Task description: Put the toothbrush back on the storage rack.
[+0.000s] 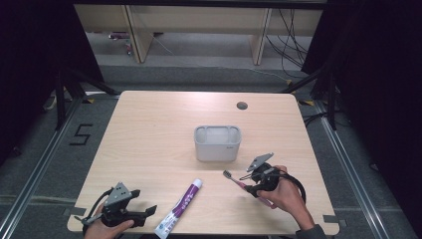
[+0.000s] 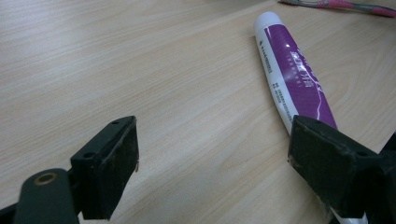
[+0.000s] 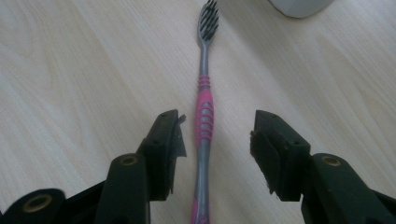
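Note:
A pink and grey toothbrush [image 3: 204, 116] lies flat on the table, its bristled head [image 1: 228, 174] pointing toward the far left. My right gripper [image 3: 217, 135] straddles its handle, and neither pad touches it. In the high view the right gripper [image 1: 247, 183] sits over the handle near the table's front right. A purple and white toothpaste tube [image 1: 180, 207] lies at the front centre, cap end away from me. My left gripper [image 1: 148, 212] rests open at the front left, just beside the tube [image 2: 292, 79], with bare table between its jaws [image 2: 212, 154].
A grey compartmented holder [image 1: 217, 143] stands in the middle of the wooden table [image 1: 159, 129]; its corner [image 3: 299, 7] lies just beyond the brush head. A cable hole [image 1: 242, 105] sits near the far edge. Dark stands flank the table.

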`<state>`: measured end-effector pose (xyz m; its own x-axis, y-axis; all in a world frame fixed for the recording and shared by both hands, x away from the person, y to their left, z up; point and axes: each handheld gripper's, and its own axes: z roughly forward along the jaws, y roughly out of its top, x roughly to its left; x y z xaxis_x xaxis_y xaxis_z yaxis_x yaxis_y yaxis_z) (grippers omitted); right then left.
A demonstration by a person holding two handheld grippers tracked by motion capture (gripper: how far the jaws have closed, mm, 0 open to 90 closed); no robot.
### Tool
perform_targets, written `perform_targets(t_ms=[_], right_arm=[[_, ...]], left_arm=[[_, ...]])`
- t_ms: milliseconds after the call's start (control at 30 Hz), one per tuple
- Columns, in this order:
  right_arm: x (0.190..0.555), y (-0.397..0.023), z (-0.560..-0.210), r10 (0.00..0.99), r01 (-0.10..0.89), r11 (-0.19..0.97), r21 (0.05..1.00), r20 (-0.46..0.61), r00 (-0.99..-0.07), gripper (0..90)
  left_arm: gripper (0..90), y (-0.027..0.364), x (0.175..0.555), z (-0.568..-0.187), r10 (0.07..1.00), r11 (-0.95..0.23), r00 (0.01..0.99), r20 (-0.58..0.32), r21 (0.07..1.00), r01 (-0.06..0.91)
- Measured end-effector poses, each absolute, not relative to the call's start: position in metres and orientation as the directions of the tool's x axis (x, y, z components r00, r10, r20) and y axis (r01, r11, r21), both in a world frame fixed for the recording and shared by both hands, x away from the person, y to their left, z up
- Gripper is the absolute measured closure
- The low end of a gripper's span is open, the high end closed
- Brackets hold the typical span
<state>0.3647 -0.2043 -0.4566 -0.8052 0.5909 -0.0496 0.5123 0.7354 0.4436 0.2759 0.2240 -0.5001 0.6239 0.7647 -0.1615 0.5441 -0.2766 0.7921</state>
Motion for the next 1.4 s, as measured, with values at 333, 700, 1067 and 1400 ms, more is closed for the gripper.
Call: perform_targets(t_ms=[333,700,1067,1400], right_arm=[[0.374,-0.193,-0.459,0.560,0.506,0.782,0.364,-0.055,-0.827,63.3],[0.381,-0.186,-0.467,0.545,0.515,0.810,0.281,-0.035,-0.838,68.8],[0.386,-0.184,-0.472,0.523,0.502,0.829,0.248,-0.023,-0.852,74.3],[0.391,-0.178,-0.473,0.508,0.495,0.846,0.196,-0.019,-0.861,77.0]], left_arm=[[15.9,0.223,0.276,-0.500,0.765,-0.274,0.623,-0.163,0.793,0.544],[15.9,0.223,0.276,-0.500,0.766,-0.277,0.622,-0.162,0.790,0.547],[15.9,0.223,0.276,-0.500,0.766,-0.278,0.622,-0.161,0.790,0.547],[15.9,0.223,0.276,-0.500,0.764,-0.281,0.625,-0.159,0.790,0.545]])
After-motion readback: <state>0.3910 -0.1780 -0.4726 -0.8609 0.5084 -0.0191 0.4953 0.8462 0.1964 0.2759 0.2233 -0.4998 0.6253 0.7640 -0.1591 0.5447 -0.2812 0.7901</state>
